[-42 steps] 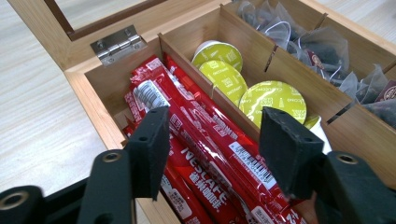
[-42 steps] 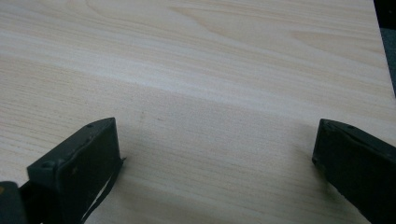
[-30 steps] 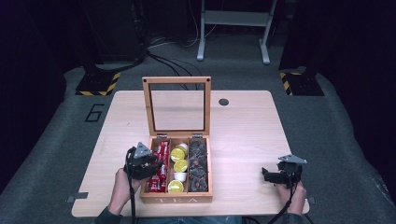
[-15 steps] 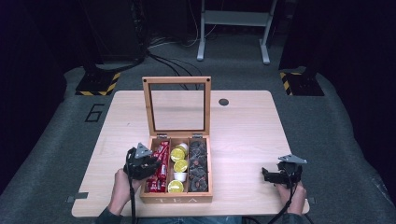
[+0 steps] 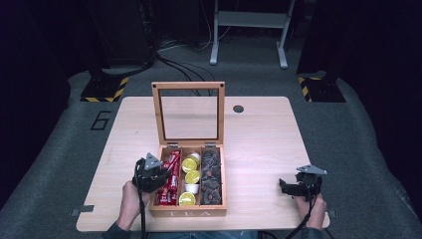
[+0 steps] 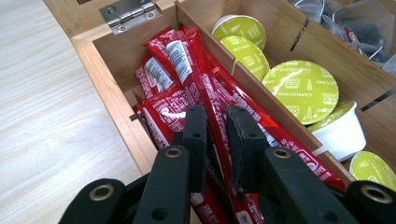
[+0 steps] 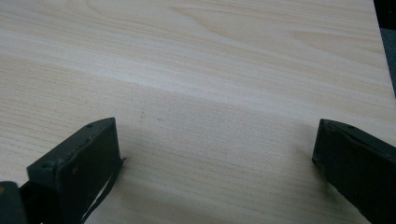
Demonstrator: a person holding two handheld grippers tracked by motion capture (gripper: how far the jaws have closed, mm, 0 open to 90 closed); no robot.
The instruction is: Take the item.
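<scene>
Since the earlier frame the left gripper (image 6: 215, 122) has just been closing its jaws, now clenched on a red sachet (image 6: 212, 105) between the pads; hands otherwise kept their spots. Sachet lies w/ other red sachets in the left compartment of the tea box (image 5: 188, 213), the pinched one raised a bit above the pile, running lengthwise toward the hinge side. Next compartment over, middle of the box: yellow-lidded capsules (image 6: 303, 90). Far compartment, right side of the box: dark tea bags (image 5: 211, 172). Box lid (image 5: 188, 112) stands upright at the box's back edge. Box sits on the tabletop (image 5: 259, 144), toward its near edge. Right gripper (image 7: 217, 149) well apart from the box, to its right, jaws released & wide over bare wood, nothing between them.
</scene>
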